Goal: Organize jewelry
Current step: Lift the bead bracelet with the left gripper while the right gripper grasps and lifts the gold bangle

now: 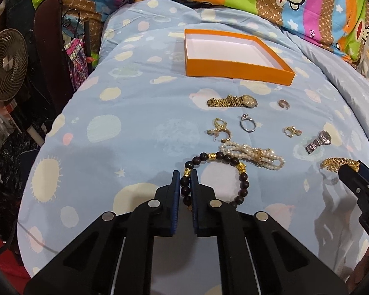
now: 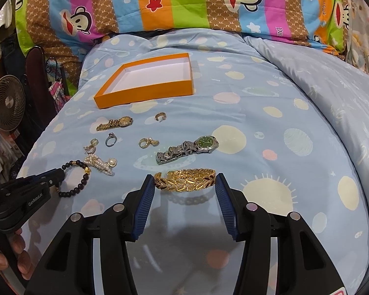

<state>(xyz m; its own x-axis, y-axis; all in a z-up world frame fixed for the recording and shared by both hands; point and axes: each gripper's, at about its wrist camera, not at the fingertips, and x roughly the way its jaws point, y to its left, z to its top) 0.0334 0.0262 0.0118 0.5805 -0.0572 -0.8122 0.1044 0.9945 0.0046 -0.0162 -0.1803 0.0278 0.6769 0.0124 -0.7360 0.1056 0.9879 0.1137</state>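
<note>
While claw-flanked — gold bracelet (image 2: 185,180), midway.

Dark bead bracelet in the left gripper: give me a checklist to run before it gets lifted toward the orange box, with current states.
1. Left gripper closed on the dark bead bracelet: ok, beads sit between the pads.
2. Bracelet clear of the pearl bracelet: cannot tell, they lie very close.
3. Orange box open and empty: ok.
4. Path to box free: not ok, gold watch and silver ring lie between.
5. Right gripper out of the way: ok, open around the gold leaf bracelet, apart from the left.
</note>
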